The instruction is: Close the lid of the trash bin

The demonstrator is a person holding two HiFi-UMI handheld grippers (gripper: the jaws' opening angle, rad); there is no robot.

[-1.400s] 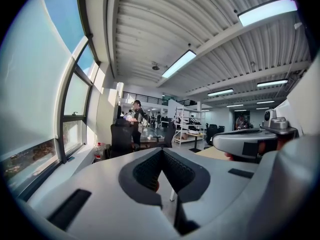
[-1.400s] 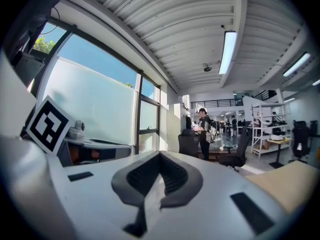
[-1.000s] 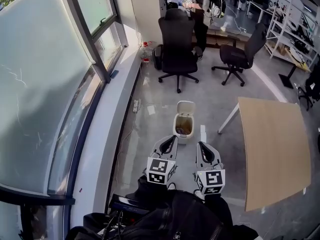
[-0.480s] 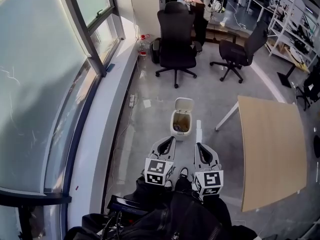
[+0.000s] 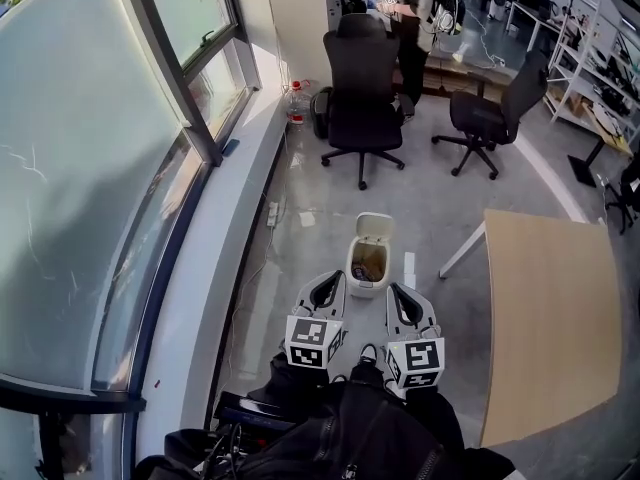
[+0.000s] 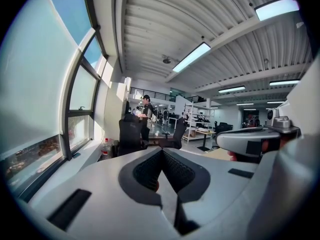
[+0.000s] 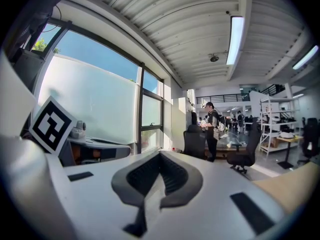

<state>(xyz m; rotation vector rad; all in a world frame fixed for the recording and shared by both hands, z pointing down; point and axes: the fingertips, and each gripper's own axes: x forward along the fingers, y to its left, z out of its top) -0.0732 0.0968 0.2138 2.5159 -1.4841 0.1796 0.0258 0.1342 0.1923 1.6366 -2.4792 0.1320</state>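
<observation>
Trash bin [image 5: 369,264]: small, white, standing on the grey floor [image 5: 450,198], between the window wall and the table; lid [image 5: 374,226] raised upright at the bin's far edge; mouth open, brownish contents showing inside.

Left claw [image 5: 337,276]: held low and near level, pointing toward the bin; in the head view its tip shows just beside the bin's near left side; jaws pressed together, nothing between them.

Right claw [image 5: 396,291]: held alongside the left one, its tip showing just beside the bin's near right corner; jaws likewise closed tight and empty; neither claw is on the lid.

Table [image 5: 545,308]: light wood top on a white leg, right of the bin and apart from it.

Office chair [image 5: 362,88]: black, high-backed, beyond the bin; second office chair [image 5: 487,113], black, further right.

Person [image 5: 415,18]: standing behind the chairs, dark clothing.

Window [image 5: 90,168]: frosted panes in a dark frame, along the left side above a pale sill.

Power strip [image 5: 272,211]: white, lying on the floor by the wall, left of the bin.
</observation>
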